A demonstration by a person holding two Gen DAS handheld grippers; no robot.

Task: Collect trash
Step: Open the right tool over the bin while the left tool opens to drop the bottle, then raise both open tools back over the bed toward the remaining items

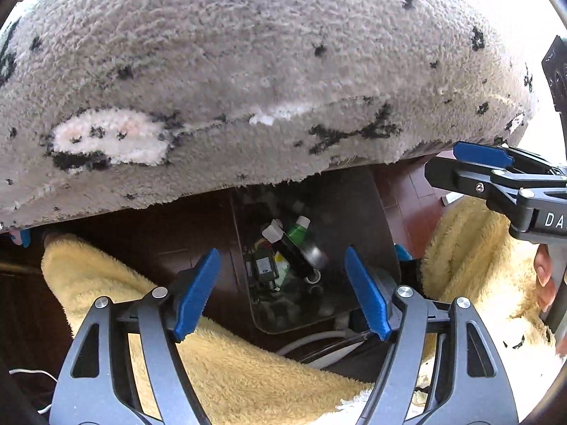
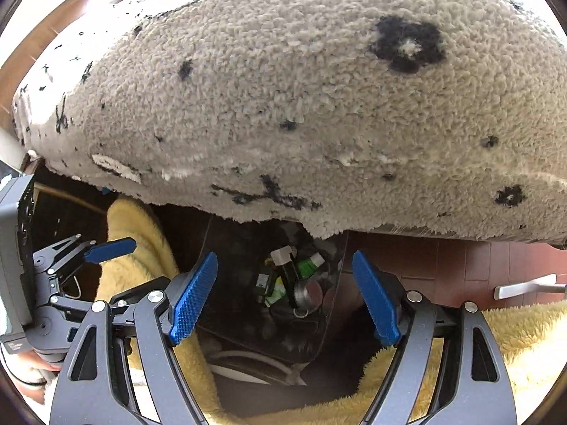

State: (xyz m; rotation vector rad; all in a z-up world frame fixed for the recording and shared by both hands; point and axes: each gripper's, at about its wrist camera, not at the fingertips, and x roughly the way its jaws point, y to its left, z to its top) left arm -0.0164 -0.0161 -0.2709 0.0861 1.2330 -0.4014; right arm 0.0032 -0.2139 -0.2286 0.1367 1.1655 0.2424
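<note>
Both grippers hang over a dark trash bin (image 1: 354,219) on the floor, just below the edge of a shaggy grey rug (image 1: 248,71) that fills the view from 9 through 12 to 3 o'clock. The left gripper (image 1: 281,294) has its jaws spread wide and holds nothing; the right gripper (image 2: 283,297) is likewise wide open and empty. Inside the bin lie the collected scraps: a green bottle (image 1: 297,233), a small metal can (image 2: 308,292) and other wrappers. Yellow fleece sleeves (image 1: 219,361) frame the bin at 4 and 8 o'clock. Judging by empty jaws above the bin, a drop looks finished; the next move calls for seeking another piece.
</note>
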